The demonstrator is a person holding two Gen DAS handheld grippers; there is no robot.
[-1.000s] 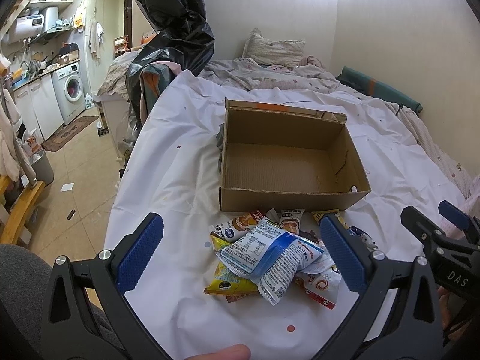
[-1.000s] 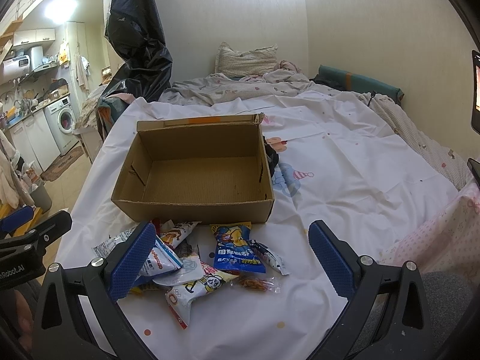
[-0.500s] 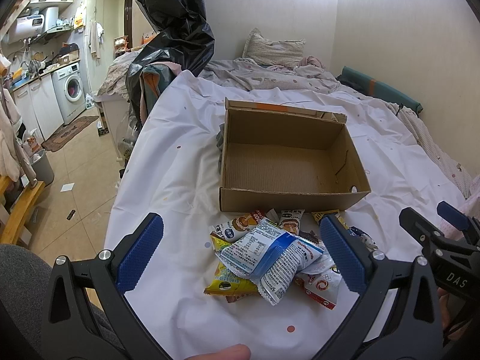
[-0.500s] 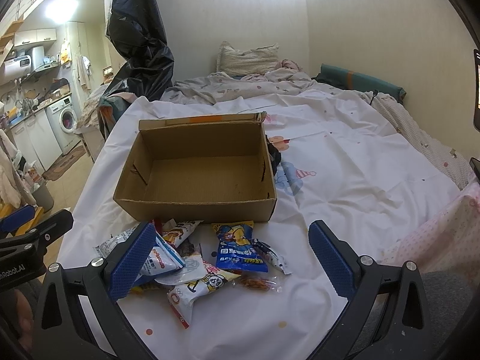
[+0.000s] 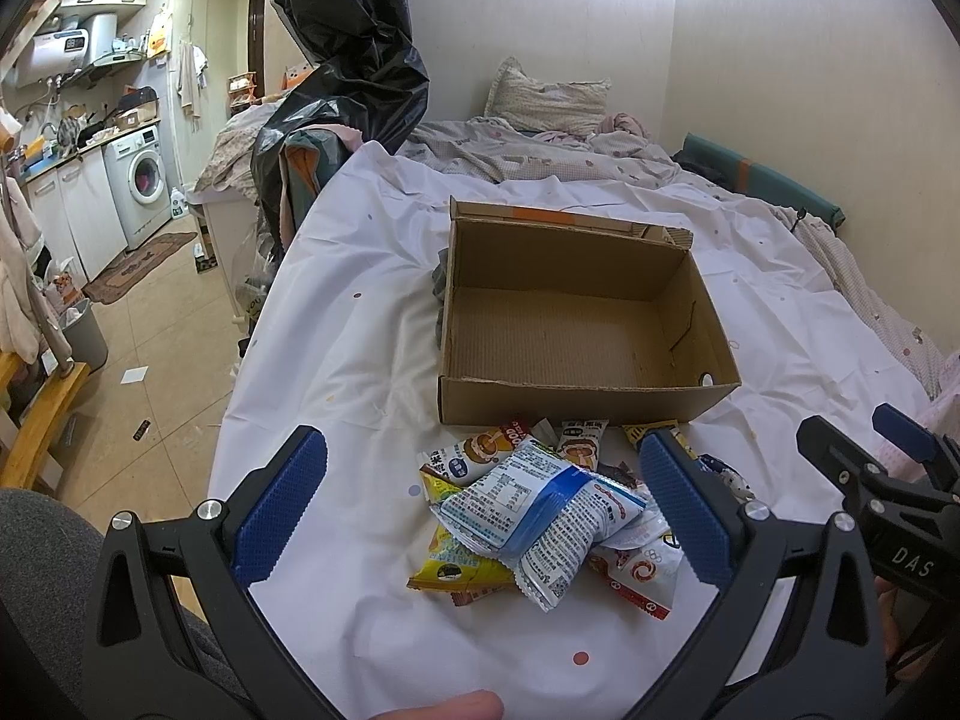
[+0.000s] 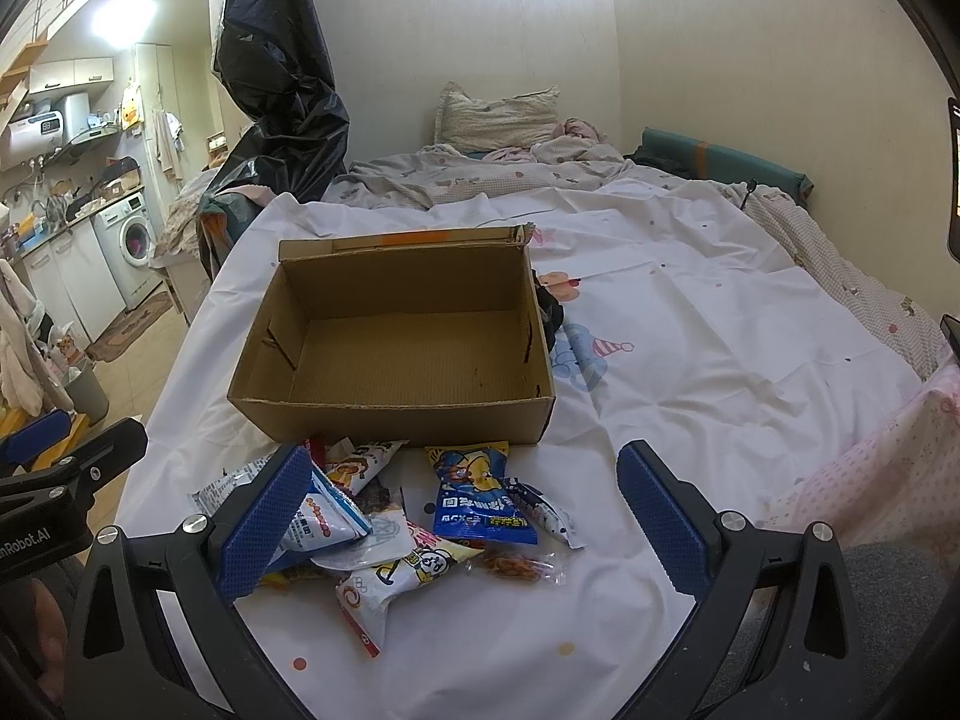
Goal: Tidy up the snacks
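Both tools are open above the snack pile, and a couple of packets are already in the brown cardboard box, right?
Not quite. The brown cardboard box holds nothing: both wrist views show its bare corrugated floor. All the snack packets lie on the white sheet in front of it. The left tool and right tool are indeed open above the pile.

"DAS" on right gripper (image 5: 900, 552); "nRobot.AI" on left gripper (image 6: 36, 534); snack packet (image 5: 480, 450) shows "GOOD".
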